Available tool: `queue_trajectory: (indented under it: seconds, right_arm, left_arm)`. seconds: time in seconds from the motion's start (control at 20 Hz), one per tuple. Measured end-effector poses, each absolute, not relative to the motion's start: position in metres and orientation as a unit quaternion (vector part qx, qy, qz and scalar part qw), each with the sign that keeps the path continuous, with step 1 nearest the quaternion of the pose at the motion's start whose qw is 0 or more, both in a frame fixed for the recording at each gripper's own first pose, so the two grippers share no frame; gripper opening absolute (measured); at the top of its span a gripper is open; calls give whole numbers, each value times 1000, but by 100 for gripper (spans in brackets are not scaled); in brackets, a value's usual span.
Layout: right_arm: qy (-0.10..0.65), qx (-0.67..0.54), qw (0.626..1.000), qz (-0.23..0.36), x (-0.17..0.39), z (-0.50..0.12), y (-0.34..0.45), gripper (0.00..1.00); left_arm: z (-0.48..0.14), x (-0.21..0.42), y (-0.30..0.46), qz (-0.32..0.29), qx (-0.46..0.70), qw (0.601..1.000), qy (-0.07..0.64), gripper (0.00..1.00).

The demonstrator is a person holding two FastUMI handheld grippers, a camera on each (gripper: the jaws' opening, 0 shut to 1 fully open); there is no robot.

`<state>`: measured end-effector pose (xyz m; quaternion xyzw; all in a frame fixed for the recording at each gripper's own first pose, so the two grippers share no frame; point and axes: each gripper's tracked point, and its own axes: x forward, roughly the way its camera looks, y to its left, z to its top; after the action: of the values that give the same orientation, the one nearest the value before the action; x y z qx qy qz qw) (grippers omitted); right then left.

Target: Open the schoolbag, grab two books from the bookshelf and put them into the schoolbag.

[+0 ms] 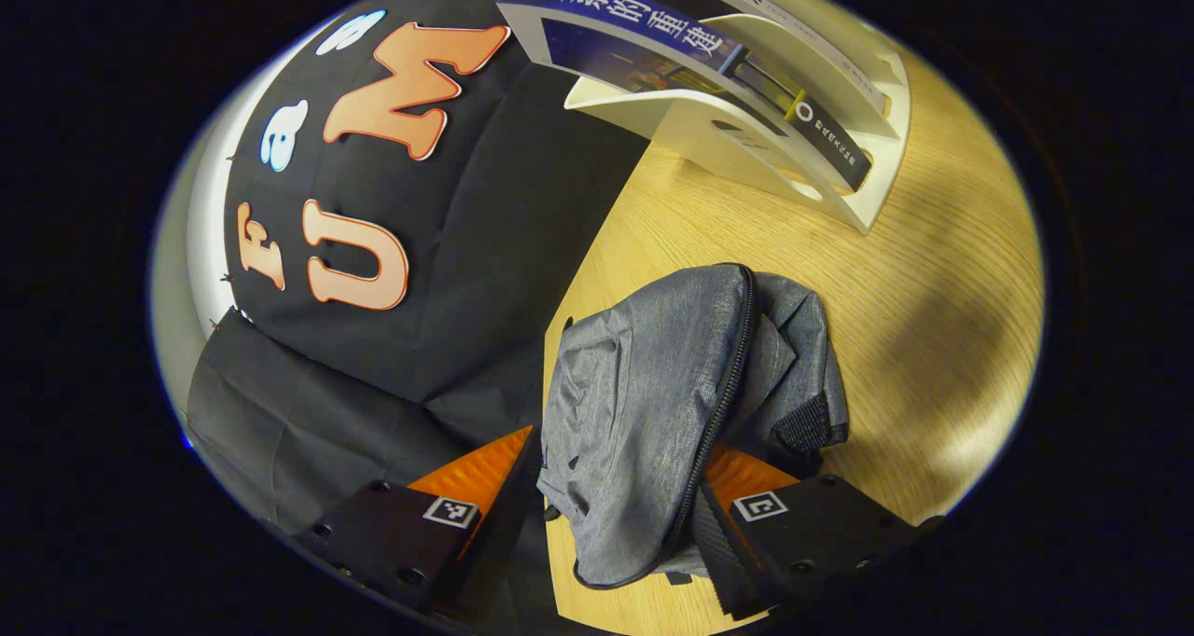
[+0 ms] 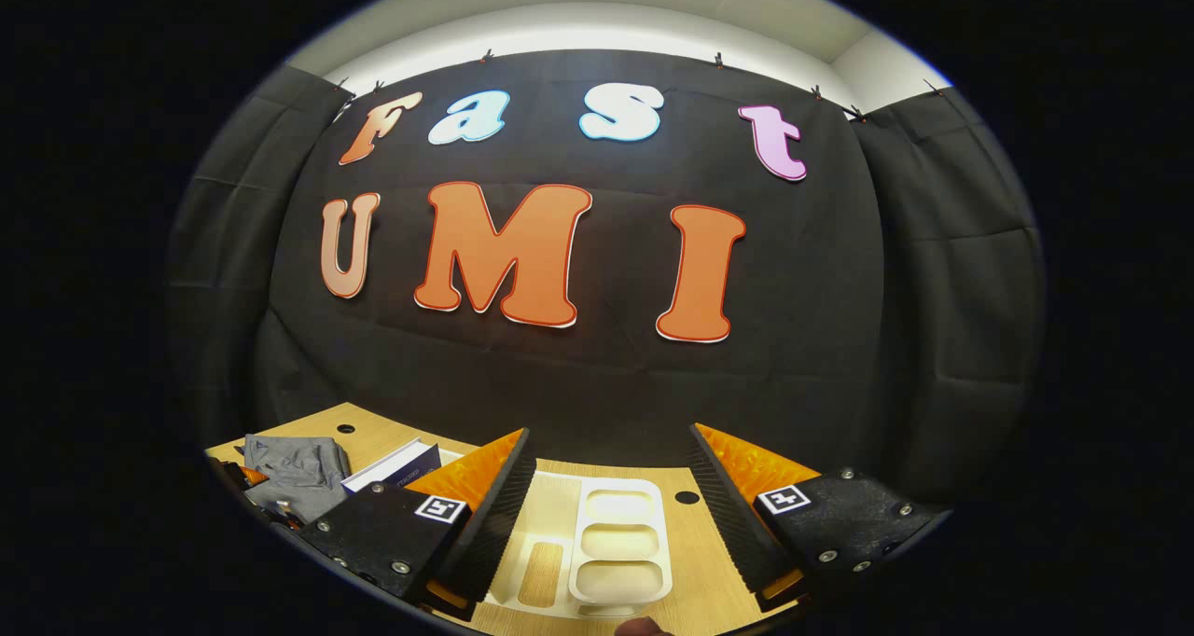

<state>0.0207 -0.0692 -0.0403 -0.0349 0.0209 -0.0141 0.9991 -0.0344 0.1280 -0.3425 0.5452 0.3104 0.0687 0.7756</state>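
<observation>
In the left gripper view, we are looking at our left gripper (image 1: pixel 611 515) reaching around the grey schoolbag (image 1: pixel 653 412), which is lying on the wooden table (image 1: pixel 933 272). Its jaws are standing apart with the bag's lower end between them; the right finger is touching the fabric beside the black zipper (image 1: pixel 723 403), while we cannot tell whether the left finger is pressing on it. Beyond the bag, a blue book (image 1: pixel 653 34) is leaning in the white bookshelf (image 1: pixel 802 170).

In the right gripper view, we are holding our right gripper (image 2: pixel 611 510) spread wide, gripping nothing, hovering over the white bookshelf (image 2: pixel 616 543). The schoolbag (image 2: pixel 298 473) is sitting far left on the table (image 2: pixel 373 431), with a book (image 2: pixel 396 466) just beside it.
</observation>
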Motion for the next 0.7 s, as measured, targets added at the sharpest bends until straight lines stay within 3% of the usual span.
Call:
queue_trajectory:
  seconds: [0.25, 0.3, 0.35, 0.4, 0.45, 0.5, 0.7]
  right_arm:
    - [23, -49, 998, -23, 19, -40, -67, 97]
    - [24, -49, 998, -31, 18, -40, -67, 97]
    - [27, -49, 998, -40, 19, -41, -67, 97]
    - [29, -49, 997, -50, 18, -41, -65, 97]
    - [33, -51, 996, -58, 19, -42, -63, 97]
    - [37, -57, 995, -71, 21, -44, -63, 97]
    - [62, -80, 989, -110, 21, -45, -51, 97]
  left_arm:
    - [-346, -29, 130, 31, 516, 789, 332, 65]
    - [-346, -30, 129, 15, 507, 793, 336, 51]
    - [-350, -31, 125, -11, 496, 796, 348, 44]
    - [-353, -33, 123, -36, 485, 795, 362, 16]
    - [-350, -34, 123, -52, 475, 799, 367, 18]
    - [-347, -34, 124, -64, 460, 805, 369, 11]
    - [-335, -28, 129, -120, 390, 824, 394, 8]
